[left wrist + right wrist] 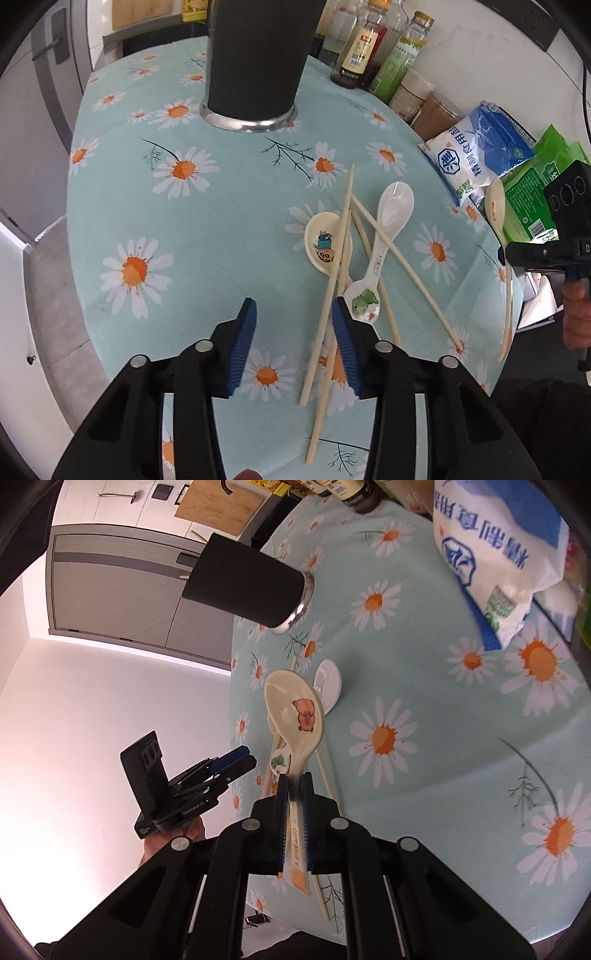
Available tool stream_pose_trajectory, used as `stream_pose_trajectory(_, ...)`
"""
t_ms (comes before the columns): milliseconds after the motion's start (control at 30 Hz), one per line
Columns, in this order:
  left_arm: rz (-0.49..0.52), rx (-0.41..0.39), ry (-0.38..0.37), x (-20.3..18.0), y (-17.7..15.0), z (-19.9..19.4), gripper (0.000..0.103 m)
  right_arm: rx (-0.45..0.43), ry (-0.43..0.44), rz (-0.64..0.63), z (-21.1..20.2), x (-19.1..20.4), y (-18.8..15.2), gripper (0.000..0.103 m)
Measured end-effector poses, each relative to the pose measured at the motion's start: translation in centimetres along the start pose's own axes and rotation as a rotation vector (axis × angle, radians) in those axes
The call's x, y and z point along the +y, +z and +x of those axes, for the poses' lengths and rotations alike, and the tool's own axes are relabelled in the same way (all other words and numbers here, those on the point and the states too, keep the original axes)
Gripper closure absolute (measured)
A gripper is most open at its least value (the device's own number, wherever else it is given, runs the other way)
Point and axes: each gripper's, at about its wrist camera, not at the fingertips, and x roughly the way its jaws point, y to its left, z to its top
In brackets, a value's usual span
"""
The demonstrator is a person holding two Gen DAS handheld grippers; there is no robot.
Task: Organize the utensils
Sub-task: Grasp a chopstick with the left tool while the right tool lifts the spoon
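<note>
While upright on cloth, dark holder (255, 62), contents unseen.

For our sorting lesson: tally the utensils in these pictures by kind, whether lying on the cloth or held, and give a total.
Spoons: 3 (white spoon and cartoon spoon on the cloth; bear spoon in the right tongs)
Chopsticks: 4, all on the cloth
Total: 7

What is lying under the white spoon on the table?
The white spoon lies across two chopsticks, which rest on the cloth. Its frog-printed handle end is partly hidden by the left tongs.
</note>
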Motion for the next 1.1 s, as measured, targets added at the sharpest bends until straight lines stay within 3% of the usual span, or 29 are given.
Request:
stream_pose_trajectory(267,0.12,0.087,0.052,-1.9,0.0,1.5,0.071,0.003,-0.002,0.02,-1.5,-0.8,0.1,0.095)
stream_pose_trajectory(767,0.151,0.143,0.069,-2.4,1.2,2.3,0.072,0.013,0.025,0.013,-2.0,-1.0,0.5,0.095)
stream_pose_trajectory(833,0.162,0.17,0.071,-2.4,1.3,2.7,0.082,0.015,0.026,0.011,-2.0,-1.0,0.5,0.095)
stream_pose_trajectory(1100,0.193,0.212,0.078,-2.5,2.0,3.5,0.095,0.014,0.027,0.008,-2.2,-1.0,0.7,0.095)
